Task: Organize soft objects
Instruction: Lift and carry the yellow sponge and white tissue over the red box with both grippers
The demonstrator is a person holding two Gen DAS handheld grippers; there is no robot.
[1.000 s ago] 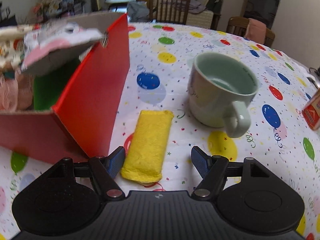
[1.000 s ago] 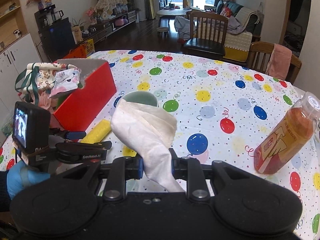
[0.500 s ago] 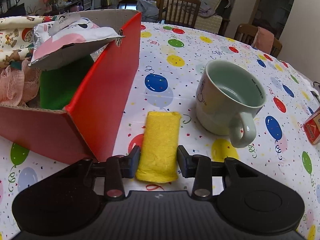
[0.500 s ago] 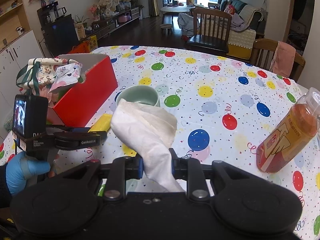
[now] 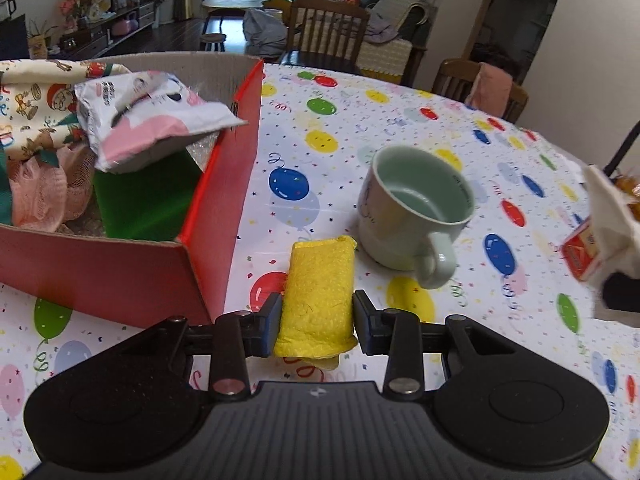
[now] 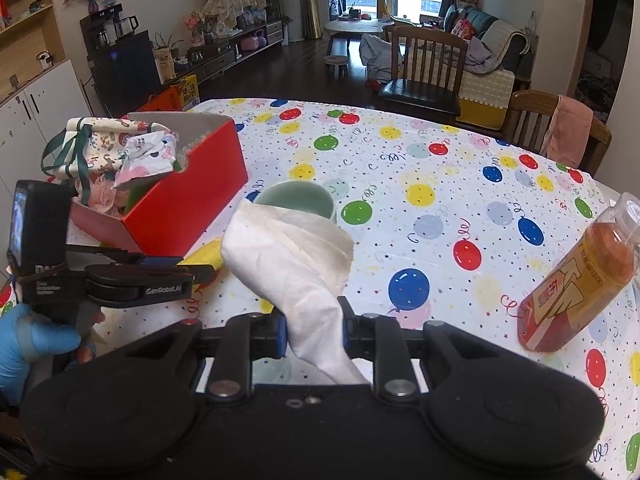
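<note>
My left gripper is shut on a folded yellow cloth, which lies just right of the red box. The cloth also shows in the right wrist view, beside the left gripper. My right gripper is shut on a white cloth and holds it above the table. The white cloth appears at the right edge of the left wrist view. The red box holds a printed fabric bag, a white and pink packet and pink mesh.
A pale green mug stands just right of the yellow cloth, and also shows in the right wrist view. An orange bottle stands at the right. The balloon tablecloth covers the table. Wooden chairs stand behind it.
My left gripper has closed on the yellow cloth and moved forward over it. The right gripper still holds the white cloth and has shifted slightly.
</note>
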